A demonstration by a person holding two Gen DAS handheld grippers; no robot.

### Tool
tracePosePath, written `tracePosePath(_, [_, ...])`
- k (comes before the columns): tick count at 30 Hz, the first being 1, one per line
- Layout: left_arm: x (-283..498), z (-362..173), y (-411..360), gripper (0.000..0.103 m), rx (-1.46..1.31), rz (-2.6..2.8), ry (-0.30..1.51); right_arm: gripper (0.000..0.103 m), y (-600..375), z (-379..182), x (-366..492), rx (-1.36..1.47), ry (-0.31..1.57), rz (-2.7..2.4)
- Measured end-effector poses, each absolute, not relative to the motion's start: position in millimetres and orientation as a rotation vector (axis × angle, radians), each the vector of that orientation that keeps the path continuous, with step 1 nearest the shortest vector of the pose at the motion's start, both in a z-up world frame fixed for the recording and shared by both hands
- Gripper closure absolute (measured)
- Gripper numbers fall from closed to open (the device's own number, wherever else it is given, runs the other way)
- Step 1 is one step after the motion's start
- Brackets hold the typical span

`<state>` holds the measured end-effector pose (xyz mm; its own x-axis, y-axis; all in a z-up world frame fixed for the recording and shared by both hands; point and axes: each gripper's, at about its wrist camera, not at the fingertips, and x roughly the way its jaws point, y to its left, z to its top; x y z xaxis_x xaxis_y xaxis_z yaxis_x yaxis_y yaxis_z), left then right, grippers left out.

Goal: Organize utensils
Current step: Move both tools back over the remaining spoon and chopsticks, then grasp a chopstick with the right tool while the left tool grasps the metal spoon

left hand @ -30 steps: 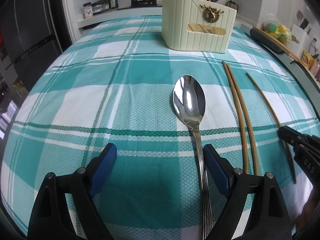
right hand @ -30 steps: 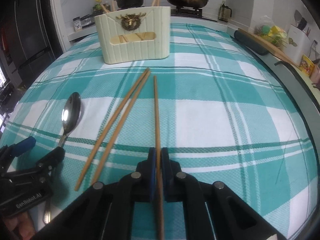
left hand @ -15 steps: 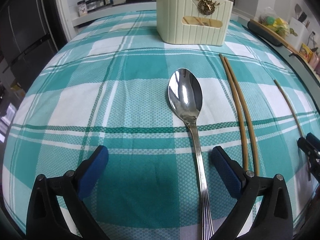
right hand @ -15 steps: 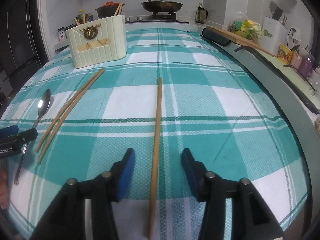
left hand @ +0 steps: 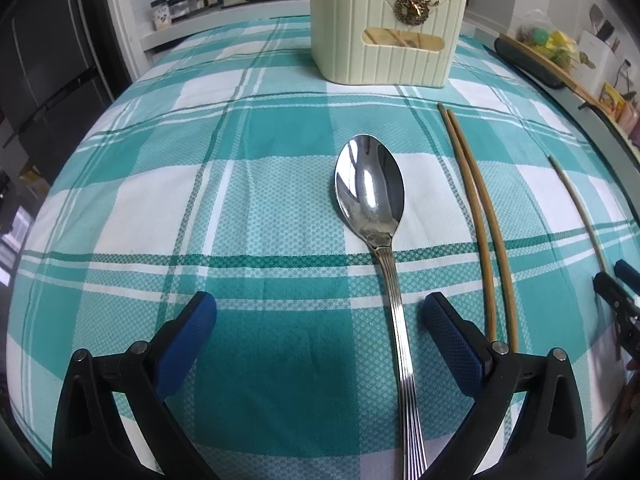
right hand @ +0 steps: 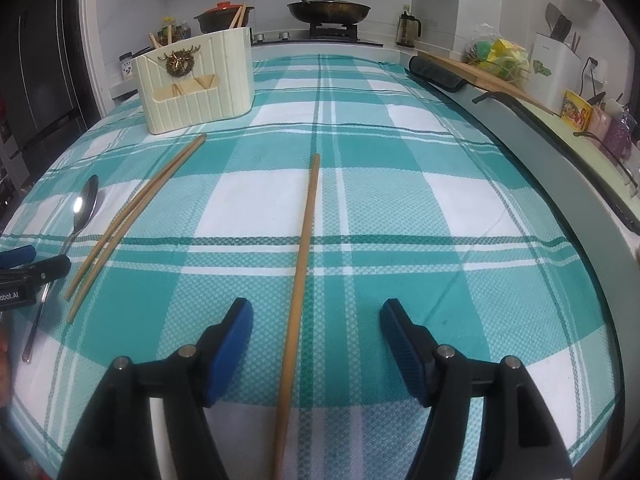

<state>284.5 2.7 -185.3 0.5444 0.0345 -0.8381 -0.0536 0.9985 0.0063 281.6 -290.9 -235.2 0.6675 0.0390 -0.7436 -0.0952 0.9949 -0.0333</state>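
Checked table [left hand: 120,200]: spoon [left hand: 370,196], three chopsticks [right hand: 304,240] lie unsorted ahead of both wide-spread grippers; holder [left hand: 384,36] beyond

Plaid-clothed table [right hand: 400,200] carries holder [right hand: 196,84], spoon [left hand: 370,200], 3 chopsticks [right hand: 304,240].

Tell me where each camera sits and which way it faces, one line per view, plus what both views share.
Left wrist: sits on the left gripper, low over the checked tablecloth, facing the cream utensil holder; its open blue-padded fingers straddle the spoon's handle.
Right wrist: sits on the right gripper, facing the stove; its open fingers flank the single chopstick; the left gripper shows at the left edge.
Shared: the spoon, the chopstick pair, the single chopstick, the holder and the tablecloth.
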Motion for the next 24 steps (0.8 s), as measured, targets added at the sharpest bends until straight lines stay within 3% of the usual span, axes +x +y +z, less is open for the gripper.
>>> tracePosePath(9, [315.6, -183.7, -6.0, 0.003, -0.011, 0.023, 1.018, 0.034, -291.0, -233.3, 285.7, -0.084, 0.868, 0.094])
tracePosePath(12, [325.3, -182.8, -6.8, 0.006, -0.018, 0.005, 1.015, 0.034, -291.4, -230.1, 298.6, -0.108, 0.925, 0.141])
tracePosePath(14, [330.6, -180.9, -7.0, 0.014, -0.019, -0.008, 1.011, 0.035, -290.9, -227.9, 311.7, -0.128, 0.959, 0.177])
tracePosePath(19, [338.6, -177.9, -4.1, 0.023, -0.051, -0.05, 1.013, 0.063, -285.8, -223.4, 355.8, -0.171, 1.0, 0.231])
tracePosePath(24, [342.3, -177.6, -13.1, 0.03, -0.03, -0.043, 1.007, 0.064, -278.6, -222.4, 402.7, -0.172, 1.009, 0.223])
